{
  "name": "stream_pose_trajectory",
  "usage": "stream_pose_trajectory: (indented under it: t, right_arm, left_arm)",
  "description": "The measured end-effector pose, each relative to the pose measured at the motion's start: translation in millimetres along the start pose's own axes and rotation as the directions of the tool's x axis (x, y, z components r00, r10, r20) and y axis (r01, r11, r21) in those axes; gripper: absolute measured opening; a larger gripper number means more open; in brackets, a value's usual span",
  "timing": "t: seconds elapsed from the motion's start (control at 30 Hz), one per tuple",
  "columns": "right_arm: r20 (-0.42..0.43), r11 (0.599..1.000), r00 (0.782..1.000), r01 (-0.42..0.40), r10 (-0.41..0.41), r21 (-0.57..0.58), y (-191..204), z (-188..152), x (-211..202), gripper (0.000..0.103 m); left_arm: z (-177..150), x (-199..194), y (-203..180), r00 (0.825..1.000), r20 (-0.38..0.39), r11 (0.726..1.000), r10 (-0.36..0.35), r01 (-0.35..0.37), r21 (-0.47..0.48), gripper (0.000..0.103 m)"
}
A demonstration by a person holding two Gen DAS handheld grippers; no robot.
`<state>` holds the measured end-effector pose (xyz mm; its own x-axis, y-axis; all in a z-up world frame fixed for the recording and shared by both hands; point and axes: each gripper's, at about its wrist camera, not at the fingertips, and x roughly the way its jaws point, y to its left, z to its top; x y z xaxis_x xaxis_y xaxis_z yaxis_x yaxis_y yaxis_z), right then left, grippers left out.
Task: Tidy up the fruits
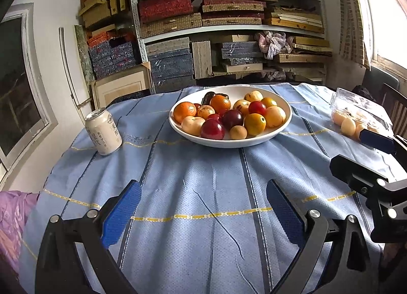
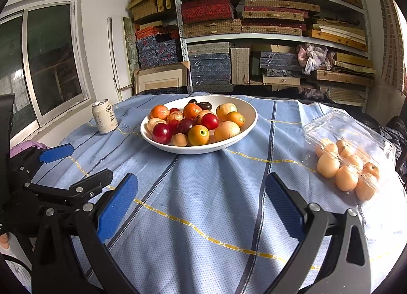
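Desk [image 2: 203, 192], blue striped cloth. White bowl [image 2: 244, 116] at centre back: mixed fruits [image 2: 198, 126], orange, red, yellow and dark. Clear plastic clamshell [image 2: 356, 136], right side, lid raised, holds pale round fruits [image 2: 340, 169]. White drink can [image 1: 103, 131], left of bowl, printed Chinese characters, not legible. Left gripper [image 1: 203, 215]: fingers spread, empty, above cloth. Right gripper [image 2: 201, 212]: fingers spread, empty.

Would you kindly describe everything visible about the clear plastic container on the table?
The clear plastic container is a thin, glossy clamshell box lying on the blue tablecloth, right of the white bowl and apart from it. Pale tan round fruits fill it, some bulging out at its near side. Neither gripper touches it.
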<state>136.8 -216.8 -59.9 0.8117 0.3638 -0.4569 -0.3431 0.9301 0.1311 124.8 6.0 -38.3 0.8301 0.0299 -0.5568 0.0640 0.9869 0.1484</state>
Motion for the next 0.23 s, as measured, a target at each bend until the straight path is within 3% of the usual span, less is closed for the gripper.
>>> stream_pose_trajectory:
  t: [0.23]
  right_arm:
    - [0.001,1.0,1.0,0.0,0.0,0.0,0.2,0.0,0.2,0.098]
  left_arm:
    - [0.0,2.6,-2.5,1.0,-0.011,1.0,-0.019,0.019,0.002,0.099]
